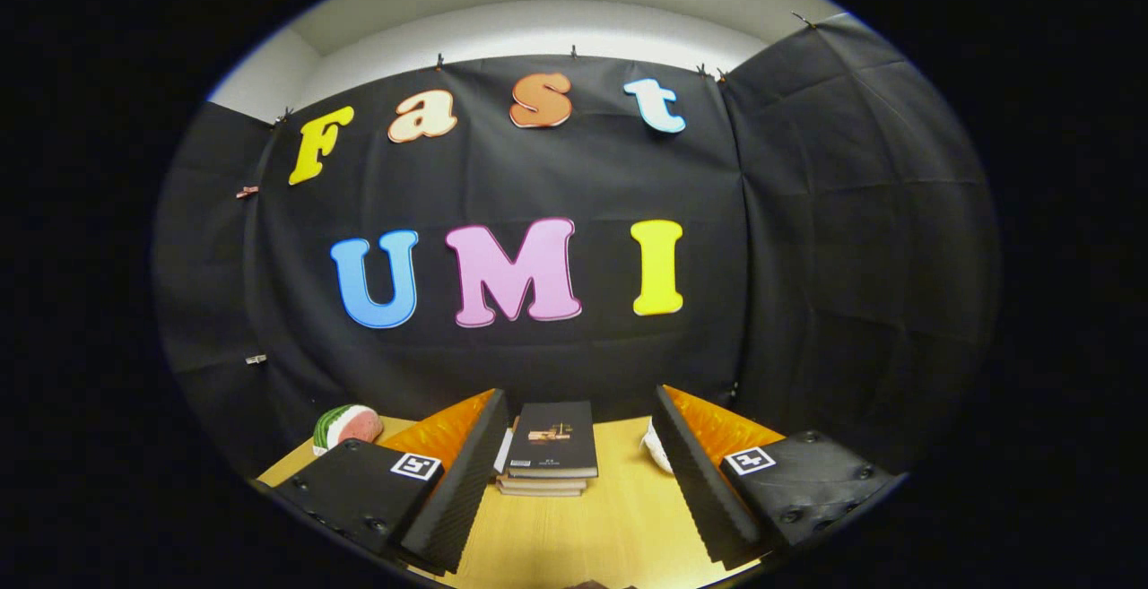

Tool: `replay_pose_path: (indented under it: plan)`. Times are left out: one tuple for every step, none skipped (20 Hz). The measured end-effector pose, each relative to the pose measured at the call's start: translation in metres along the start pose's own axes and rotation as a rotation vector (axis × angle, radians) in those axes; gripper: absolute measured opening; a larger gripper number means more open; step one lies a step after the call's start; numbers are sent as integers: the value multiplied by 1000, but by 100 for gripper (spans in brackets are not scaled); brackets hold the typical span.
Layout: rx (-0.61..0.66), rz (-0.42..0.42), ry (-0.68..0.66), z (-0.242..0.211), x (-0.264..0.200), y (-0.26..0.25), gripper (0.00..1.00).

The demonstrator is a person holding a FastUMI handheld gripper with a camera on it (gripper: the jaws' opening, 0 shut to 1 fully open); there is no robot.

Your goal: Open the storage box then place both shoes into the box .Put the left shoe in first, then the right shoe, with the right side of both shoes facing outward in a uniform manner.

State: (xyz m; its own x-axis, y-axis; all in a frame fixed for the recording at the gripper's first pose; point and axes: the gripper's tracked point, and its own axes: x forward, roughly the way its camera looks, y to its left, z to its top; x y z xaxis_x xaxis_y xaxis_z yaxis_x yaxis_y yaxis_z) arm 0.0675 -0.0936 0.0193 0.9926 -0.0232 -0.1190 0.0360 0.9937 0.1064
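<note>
My gripper is open, held level above a wooden table, with a wide gap between its fingers. Nothing is held. Just beyond the fingertips, in line with the gap, a dark book lies on top of a small stack of books. A white rounded object peeks out from behind the right finger; most of it is hidden and I cannot tell what it is.
A watermelon-slice toy sits on the table's far left corner, beyond the left finger. The black cloth wall stands close behind the table on the far side and on both sides.
</note>
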Motion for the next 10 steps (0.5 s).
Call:
replay_pose_path:
  plan:
    - [-19, -3, -8, 5, 0, -7, 99]
    - [-35, 1, -14, 8, 0, -11, 98]
    - [-47, 4, -22, 14, -1, -12, 98]
    - [-52, 8, -34, 19, -2, -13, 98]
    - [-60, 12, -47, 24, 0, -13, 98]
    - [-68, 13, -54, 24, -2, -15, 98]
    - [-72, 13, -49, 21, -2, -17, 98]
    - [-70, 14, -39, 16, -3, -21, 98]
    - [-60, 15, -25, 12, -5, -21, 98]
    - [-45, 15, -12, 8, -5, -20, 98]
